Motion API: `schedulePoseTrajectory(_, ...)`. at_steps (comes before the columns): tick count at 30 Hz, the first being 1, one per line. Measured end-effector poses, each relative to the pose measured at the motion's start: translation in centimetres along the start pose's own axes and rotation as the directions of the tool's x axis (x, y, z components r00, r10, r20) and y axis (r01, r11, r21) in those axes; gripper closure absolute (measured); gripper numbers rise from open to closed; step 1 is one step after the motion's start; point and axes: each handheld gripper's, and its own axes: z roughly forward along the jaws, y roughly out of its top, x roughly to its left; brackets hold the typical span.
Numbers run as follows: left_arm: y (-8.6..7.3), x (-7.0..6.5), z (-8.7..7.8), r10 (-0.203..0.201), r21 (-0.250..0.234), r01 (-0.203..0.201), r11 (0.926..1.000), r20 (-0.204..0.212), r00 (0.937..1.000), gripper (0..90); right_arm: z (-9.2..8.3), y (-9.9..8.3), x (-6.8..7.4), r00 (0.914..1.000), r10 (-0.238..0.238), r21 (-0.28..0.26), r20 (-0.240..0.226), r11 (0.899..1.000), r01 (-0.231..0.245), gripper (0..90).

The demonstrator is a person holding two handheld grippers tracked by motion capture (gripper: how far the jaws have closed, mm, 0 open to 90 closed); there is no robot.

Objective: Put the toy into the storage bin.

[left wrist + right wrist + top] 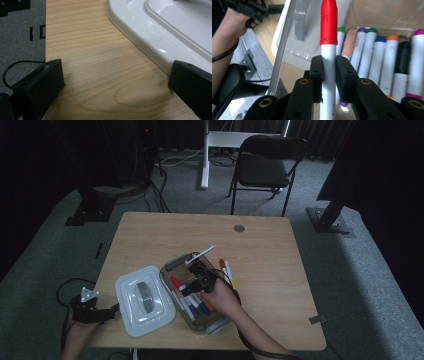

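Markers are what we are packing: our right gripper (328, 65) has its jaws clamped on the white barrel of a red-capped marker (328, 25), which we hold over the clear plastic box (172, 263) near the middle of the pale wooden bench (270, 250). Inside the box, a row of white markers with coloured caps (377, 60) already lies side by side. We judge the step in hand to be placing the red one next to them. The next move calls for lowering it into the free strip between that row and the near box wall, laying it parallel to the others, then letting go.

Our left gripper (116, 75) rests at the bench's left edge with its jaws wide apart and nothing between them, one jaw just beside the rim of the white rectangular lid (140, 30).

Room is tight inside the box, so the wall and the neighbouring caps are the edges to mind. Two more markers (227, 271) lie on the bench just right of the box, with open wood beyond them.
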Motion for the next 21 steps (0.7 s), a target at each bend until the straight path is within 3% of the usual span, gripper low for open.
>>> schedulePoseTrajectory(7,0.0,0.0,0.0,-0.003,0.000,0.003,1.0000,0.001,1.0000,0.6,1.6,0.3,0.3,0.9997,-0.002,0.050,-0.025,0.999,0.003,76.7)
schedulePoseTrajectory(21,0.0,0.0,0.0,-0.002,0.001,0.002,1.0000,0.002,1.0000,0.6,3.9,0.7,-0.1,0.9999,-0.003,0.133,0.015,0.991,0.001,76.3)
